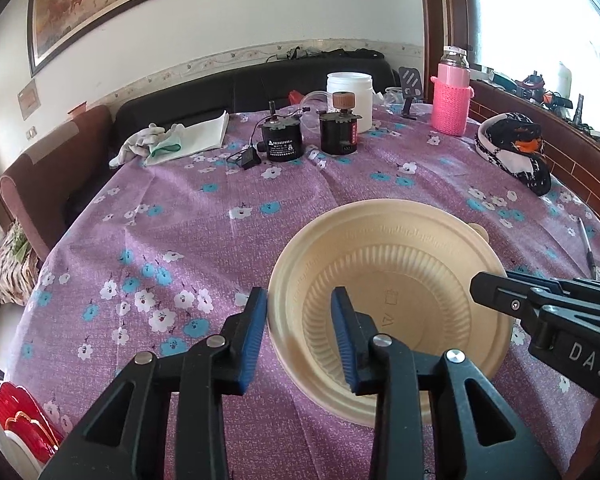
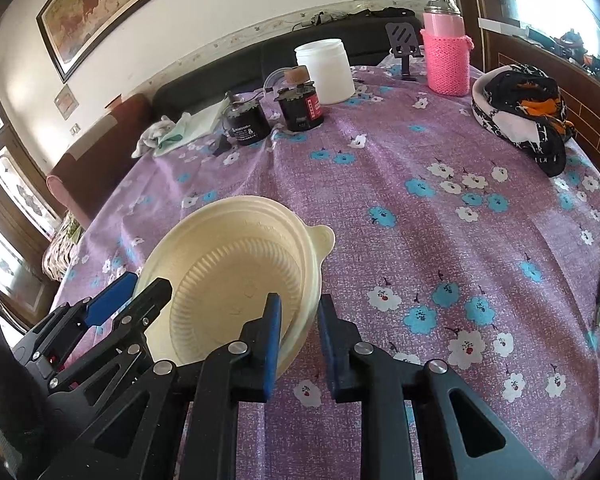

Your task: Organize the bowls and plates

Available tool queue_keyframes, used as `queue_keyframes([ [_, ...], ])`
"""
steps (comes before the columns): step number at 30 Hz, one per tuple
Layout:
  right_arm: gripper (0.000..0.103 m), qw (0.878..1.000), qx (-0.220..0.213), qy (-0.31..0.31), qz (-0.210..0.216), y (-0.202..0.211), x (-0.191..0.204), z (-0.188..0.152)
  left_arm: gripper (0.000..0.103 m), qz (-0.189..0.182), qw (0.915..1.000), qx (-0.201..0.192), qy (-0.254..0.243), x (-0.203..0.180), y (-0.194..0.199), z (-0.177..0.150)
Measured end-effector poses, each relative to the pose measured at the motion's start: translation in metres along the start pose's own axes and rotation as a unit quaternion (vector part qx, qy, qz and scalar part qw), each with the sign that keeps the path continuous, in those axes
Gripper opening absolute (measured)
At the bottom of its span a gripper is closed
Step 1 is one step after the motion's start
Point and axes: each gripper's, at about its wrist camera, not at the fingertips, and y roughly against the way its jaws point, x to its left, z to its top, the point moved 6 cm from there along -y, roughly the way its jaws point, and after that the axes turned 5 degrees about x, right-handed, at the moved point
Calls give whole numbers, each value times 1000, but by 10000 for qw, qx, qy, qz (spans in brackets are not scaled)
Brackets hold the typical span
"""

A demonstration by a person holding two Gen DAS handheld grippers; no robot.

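A cream plastic bowl [image 1: 396, 280] with a ribbed inside and a small tab handle rests on the purple flowered tablecloth [image 1: 204, 216]. My left gripper [image 1: 300, 336] is open, its blue pads straddling the bowl's left rim, one outside and one inside. My right gripper [image 2: 299, 344] is open too, straddling the bowl's [image 2: 236, 276] right rim near the front. The right gripper's black fingers [image 1: 500, 296] show at the bowl's right edge in the left wrist view. The left gripper [image 2: 136, 292] shows at the bowl's left side in the right wrist view.
At the table's far side stand two black motors [image 1: 281, 138], a white jar [image 1: 350, 98], a pink bottle [image 1: 451, 92], a phone stand [image 1: 411, 88] and white gloves [image 1: 152, 142]. A black-and-white cloth bundle [image 1: 514, 148] and a pen [image 1: 588, 246] lie right. Red plates [image 1: 18, 420] sit bottom left.
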Motion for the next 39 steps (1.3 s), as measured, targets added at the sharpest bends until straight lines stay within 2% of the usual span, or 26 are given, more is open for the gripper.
queue_keyframes([
  [18, 20, 9997, -227, 96, -4, 11, 4, 2, 32, 45, 9999, -132, -5, 1, 6, 2],
  [25, 20, 9979, -467, 286, -352, 20, 9, 3, 32, 57, 9994, -331, -16, -2, 16, 5],
  [29, 20, 9961, -515, 355, -617, 24, 11, 2, 32, -17, 9992, -390, 6, -4, 23, 5],
  [33, 20, 9953, -576, 315, -711, 37, 9, -5, 32, -120, 9989, -439, -74, -12, 38, 3],
  [39, 20, 9950, -619, 259, -745, 61, 4, -23, 32, -277, 9990, -231, -260, -23, 55, -13],
])
